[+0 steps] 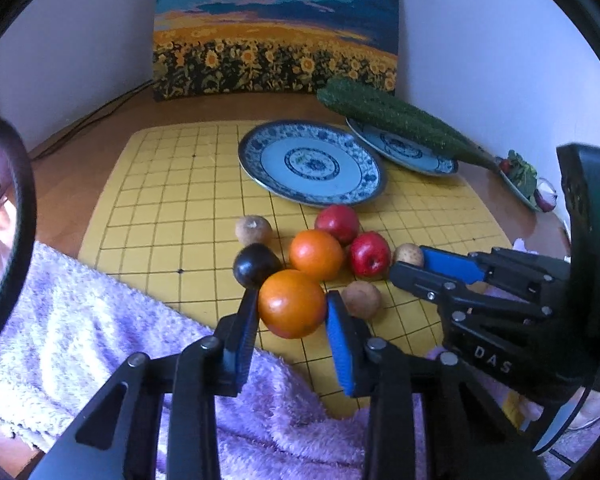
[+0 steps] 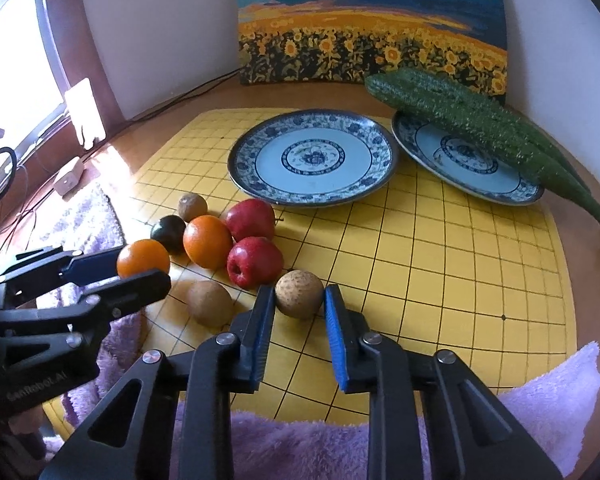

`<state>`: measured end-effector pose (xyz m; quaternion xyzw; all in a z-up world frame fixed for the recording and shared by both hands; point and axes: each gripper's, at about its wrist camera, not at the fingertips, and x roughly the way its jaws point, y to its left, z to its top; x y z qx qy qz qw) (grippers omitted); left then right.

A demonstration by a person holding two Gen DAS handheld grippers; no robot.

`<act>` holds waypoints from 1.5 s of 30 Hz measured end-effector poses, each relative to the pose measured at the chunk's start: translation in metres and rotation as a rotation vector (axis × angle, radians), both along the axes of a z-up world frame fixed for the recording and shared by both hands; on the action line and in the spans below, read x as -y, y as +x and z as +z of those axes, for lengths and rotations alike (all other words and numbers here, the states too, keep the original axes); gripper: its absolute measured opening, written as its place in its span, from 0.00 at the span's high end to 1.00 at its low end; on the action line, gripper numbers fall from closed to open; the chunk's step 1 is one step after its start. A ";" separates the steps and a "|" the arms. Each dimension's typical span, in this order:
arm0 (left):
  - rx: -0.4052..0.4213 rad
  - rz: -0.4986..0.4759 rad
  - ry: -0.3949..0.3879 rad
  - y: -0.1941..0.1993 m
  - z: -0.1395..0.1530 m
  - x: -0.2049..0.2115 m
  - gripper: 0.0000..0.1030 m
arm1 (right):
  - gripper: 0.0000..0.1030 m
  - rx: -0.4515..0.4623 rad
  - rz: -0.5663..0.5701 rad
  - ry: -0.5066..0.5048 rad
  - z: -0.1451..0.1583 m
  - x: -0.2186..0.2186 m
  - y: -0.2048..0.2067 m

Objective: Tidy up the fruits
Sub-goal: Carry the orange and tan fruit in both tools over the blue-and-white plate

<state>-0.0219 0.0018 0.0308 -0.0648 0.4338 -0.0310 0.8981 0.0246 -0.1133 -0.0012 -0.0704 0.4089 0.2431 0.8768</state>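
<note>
Fruits lie clustered on a yellow grid mat (image 1: 160, 184). My left gripper (image 1: 292, 312) is shut on an orange (image 1: 292, 304), its pads touching both sides; it also shows in the right wrist view (image 2: 143, 258). My right gripper (image 2: 300, 300) is shut on a round brown fruit (image 2: 299, 293); it also shows in the left wrist view (image 1: 408, 255). A second orange (image 1: 316, 255), two red apples (image 1: 337, 224) (image 1: 370, 254), a dark plum (image 1: 256, 265) and two more brown fruits (image 1: 254, 230) (image 1: 361, 299) lie beside them. An empty blue-and-white plate (image 1: 312, 162) sits behind.
A second blue-and-white plate (image 2: 464, 160) at the back right holds long green gourds (image 2: 480, 124). A sunflower painting (image 1: 276, 28) leans on the wall. A purple towel (image 1: 100, 320) covers the mat's near edge. Cables and a white adapter (image 2: 69, 176) lie at the left.
</note>
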 end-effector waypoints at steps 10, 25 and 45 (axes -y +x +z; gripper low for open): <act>0.022 -0.009 -0.002 0.015 0.026 -0.005 0.66 | 0.74 0.024 0.004 0.009 0.023 -0.002 0.004; 0.027 -0.040 -0.011 0.065 0.051 -0.010 0.66 | 0.74 0.009 -0.001 0.017 0.040 -0.007 0.039; -0.027 -0.038 -0.019 0.143 0.025 0.001 0.66 | 0.74 -0.009 -0.051 0.018 0.034 -0.003 0.104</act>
